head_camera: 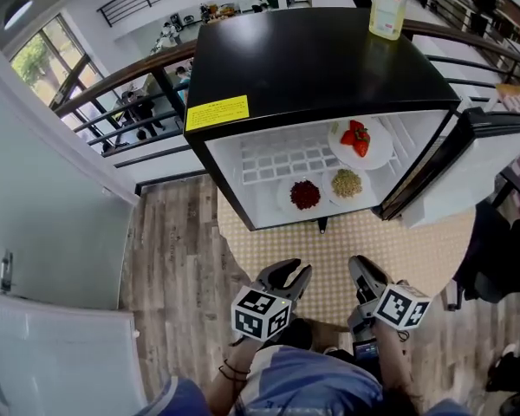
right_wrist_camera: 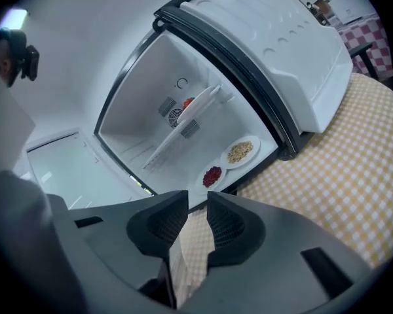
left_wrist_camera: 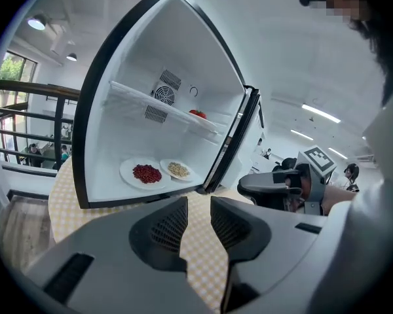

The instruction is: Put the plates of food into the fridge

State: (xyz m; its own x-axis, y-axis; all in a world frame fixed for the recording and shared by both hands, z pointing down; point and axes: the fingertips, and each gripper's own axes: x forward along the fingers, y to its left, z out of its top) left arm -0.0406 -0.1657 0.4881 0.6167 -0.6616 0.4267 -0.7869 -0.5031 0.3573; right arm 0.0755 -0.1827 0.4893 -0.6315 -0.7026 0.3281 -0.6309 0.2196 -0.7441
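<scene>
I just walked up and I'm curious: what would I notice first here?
A small black fridge stands on a yellow checked tablecloth with its door swung wide open. Inside, a plate of what look like strawberries sits on the shelf, above a plate of dark red food and a plate of beige food. In front, the left gripper and right gripper are open and empty.

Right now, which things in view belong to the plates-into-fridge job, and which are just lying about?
Job:
fridge, door open
plate of red fruit, on the shelf
plate of dark red food, fridge floor
plate of beige food, fridge floor
left tool, right tool, both open and empty

Lying about:
bottle on top of the fridge
checked tablecloth
</scene>
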